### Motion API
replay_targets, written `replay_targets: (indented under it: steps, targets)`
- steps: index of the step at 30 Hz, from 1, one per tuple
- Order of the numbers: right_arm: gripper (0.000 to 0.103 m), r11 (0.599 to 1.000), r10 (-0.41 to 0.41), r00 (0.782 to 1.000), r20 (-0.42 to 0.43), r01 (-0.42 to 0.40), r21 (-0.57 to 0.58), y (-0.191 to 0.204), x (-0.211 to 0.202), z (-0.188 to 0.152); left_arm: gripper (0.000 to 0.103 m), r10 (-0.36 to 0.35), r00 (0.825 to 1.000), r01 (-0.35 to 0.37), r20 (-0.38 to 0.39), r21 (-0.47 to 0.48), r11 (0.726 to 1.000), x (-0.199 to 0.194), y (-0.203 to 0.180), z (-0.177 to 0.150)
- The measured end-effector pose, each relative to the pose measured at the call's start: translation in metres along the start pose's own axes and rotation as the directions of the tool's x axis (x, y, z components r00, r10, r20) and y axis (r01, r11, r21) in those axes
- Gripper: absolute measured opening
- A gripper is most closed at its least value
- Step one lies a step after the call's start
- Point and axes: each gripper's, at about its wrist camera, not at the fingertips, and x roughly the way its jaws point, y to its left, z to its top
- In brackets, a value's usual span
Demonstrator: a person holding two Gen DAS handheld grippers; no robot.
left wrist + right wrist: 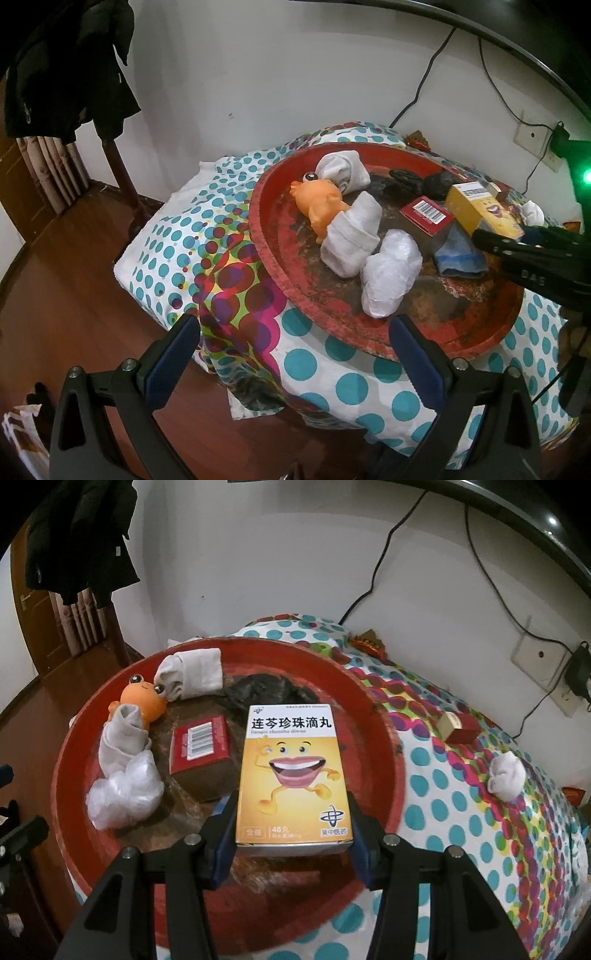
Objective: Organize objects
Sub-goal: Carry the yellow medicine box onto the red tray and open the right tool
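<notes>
— tongs first: our right gripper [293, 843] has its jaws pressed on both sides of the yellow medicine box [293, 775], holding it over the red tray [384, 738].
— and our left gripper [295, 354]?
— spread wide, nothing in it, at the tray's near rim.
— around the box?
— red box [199, 744] just left, orange toy [144, 699] and rolled socks [192, 674] farther left.

My right gripper [293, 834] points downward, its two blue pads [226, 830] pressed against the sides of what I hold. My left gripper [295, 354] tilts down too, jaws spread wide, gripping nothing.
</notes>
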Motion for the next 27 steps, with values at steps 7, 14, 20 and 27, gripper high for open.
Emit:
replay_targets:
  steps: [7, 14, 20, 27]
  targets:
    - [0.052, 1.000, 0.011, 1.000, 0.005, -0.011, -0.023, 0.018, 0.011, 0.011, 0.102, 0.000, 1.000, 0.000, -0.001, -0.003, 1.000, 0.001, 0.001, 0.000]
    - [0.052, 0.999, 0.027, 1.000, -0.004, -0.027, -0.039, 0.031, 0.020, 0.016, 0.102, -0.001, 1.000, 0.001, -0.005, 0.005, 1.000, 0.001, 0.000, -0.001]
    - [0.053, 0.999, 0.005, 1.000, -0.008, -0.005, -0.051, 0.032, 0.019, 0.013, 0.102, -0.004, 1.000, 0.004, -0.014, 0.000, 1.000, 0.004, 0.001, -0.001]
    - [0.057, 0.999, 0.003, 1.000, -0.015, -0.003, -0.035, 0.024, 0.009, 0.009, 0.102, -0.001, 1.000, 0.001, -0.016, 0.002, 1.000, 0.003, 0.000, -0.001]
